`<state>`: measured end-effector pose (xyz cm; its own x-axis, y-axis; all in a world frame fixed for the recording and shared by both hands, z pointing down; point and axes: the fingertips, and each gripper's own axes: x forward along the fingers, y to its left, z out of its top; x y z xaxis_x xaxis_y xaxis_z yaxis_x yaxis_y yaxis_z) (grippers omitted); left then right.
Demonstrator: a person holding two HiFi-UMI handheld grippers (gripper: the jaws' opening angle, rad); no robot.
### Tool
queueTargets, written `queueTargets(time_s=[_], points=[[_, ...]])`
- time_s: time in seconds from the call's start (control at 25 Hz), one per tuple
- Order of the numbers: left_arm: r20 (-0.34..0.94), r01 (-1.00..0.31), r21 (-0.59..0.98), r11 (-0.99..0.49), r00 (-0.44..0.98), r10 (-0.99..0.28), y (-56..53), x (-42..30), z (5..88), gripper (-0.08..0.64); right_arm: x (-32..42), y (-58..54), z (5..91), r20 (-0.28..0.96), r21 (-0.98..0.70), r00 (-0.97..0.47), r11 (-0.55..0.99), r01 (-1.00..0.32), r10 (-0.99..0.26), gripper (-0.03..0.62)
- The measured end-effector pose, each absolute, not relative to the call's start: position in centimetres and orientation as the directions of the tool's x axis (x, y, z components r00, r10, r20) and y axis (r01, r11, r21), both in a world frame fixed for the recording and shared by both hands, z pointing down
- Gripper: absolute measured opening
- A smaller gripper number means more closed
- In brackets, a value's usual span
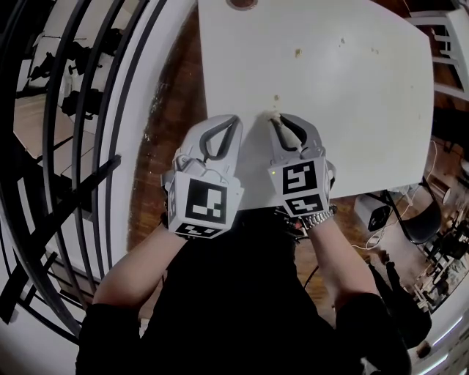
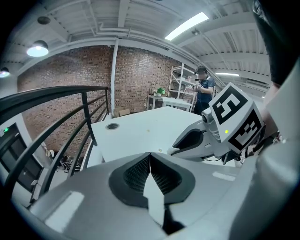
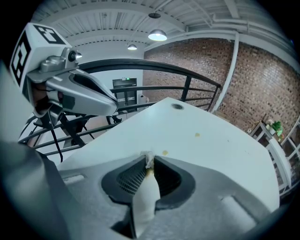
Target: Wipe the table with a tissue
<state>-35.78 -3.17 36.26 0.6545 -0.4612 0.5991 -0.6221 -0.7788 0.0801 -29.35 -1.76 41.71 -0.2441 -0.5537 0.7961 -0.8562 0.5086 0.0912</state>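
The white table (image 1: 352,124) fills the upper middle of the head view. Small yellowish spots (image 1: 276,97) lie on it, one just beyond my right gripper's tip and others (image 1: 297,52) farther back. My right gripper (image 1: 275,117) is shut on a small white tissue wad (image 3: 149,161) that pokes out at its tip, close to the tabletop near the front edge. A yellow spot (image 3: 165,153) sits right ahead of it. My left gripper (image 1: 235,119) is beside it on the left, shut with nothing between its jaws (image 2: 150,153), over the table's left front corner.
A black metal railing (image 1: 73,146) curves along the left of the table. A round grommet hole (image 1: 242,4) sits at the table's far edge. A dark chair (image 1: 419,220) and cables stand on the floor at the right. A person (image 2: 203,89) stands far off by shelves.
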Motion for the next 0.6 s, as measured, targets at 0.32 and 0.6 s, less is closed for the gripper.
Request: queueTargets(time_s=[0.32, 0.6], points=[[0.613, -0.640, 0.061, -0.766, 0.629, -0.478, -3.3, -35.2, 36.0, 0.018, -28.8, -2.5, 42.6, 0.799, 0.088, -0.260, 0.534, -0.841, -0.541, 0.044], [0.635, -0.664, 0.059, -0.746, 0.601, -0.485, -3.2, -35.8, 36.5, 0.018, -29.3, -2.8, 43.2, 0.806, 0.088, -0.276, 0.567, -0.819, -0.523, 0.044]])
